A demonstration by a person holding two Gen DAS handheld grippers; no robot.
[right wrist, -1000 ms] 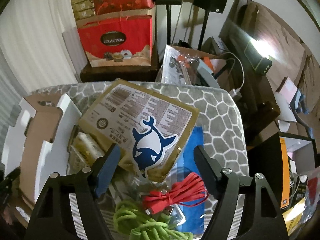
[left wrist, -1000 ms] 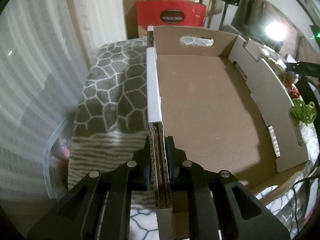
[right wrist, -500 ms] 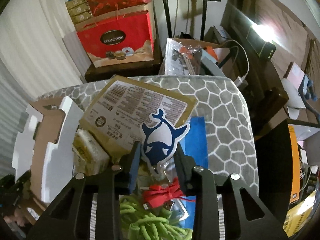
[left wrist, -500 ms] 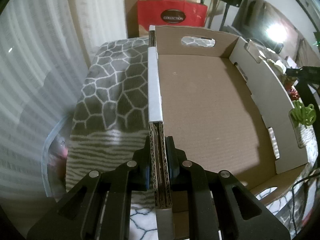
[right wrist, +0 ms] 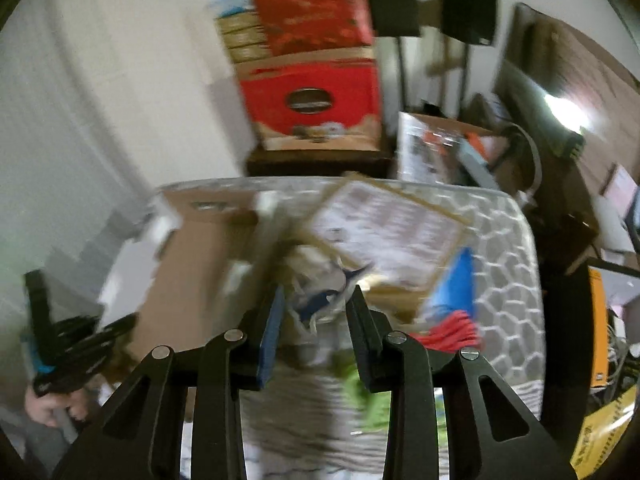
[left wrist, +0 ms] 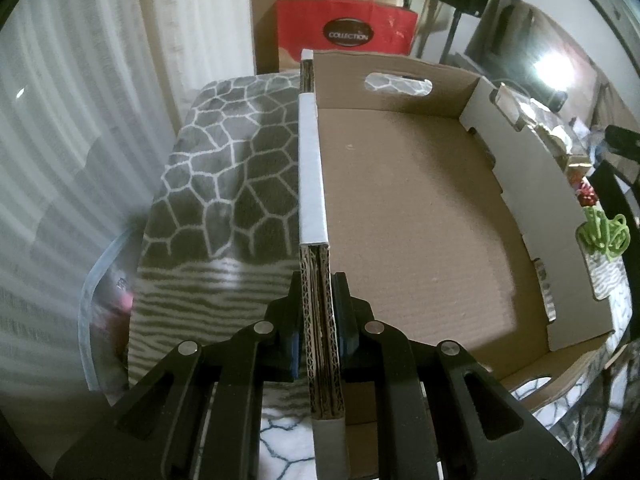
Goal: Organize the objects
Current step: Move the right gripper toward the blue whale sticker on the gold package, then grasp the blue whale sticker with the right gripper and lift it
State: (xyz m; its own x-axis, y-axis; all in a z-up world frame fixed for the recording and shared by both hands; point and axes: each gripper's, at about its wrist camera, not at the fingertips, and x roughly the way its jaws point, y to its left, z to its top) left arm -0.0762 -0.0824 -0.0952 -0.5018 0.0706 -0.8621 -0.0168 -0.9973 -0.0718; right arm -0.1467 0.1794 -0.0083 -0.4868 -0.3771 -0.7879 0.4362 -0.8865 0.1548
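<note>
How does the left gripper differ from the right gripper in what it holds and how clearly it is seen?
The left gripper is shut on the wall of the cardboard box; the right gripper pinches the whale-print packet. The left view is sharp, the right view blurred. Both are black with two fingers.

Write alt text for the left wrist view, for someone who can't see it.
The left gripper is clamped on the side wall of an open cardboard box, whose brown floor is bare. The box sits on a grey blanket with a white honeycomb pattern. A red gift bag stands behind it, and a coil of green cord lies past the far wall.
</note>
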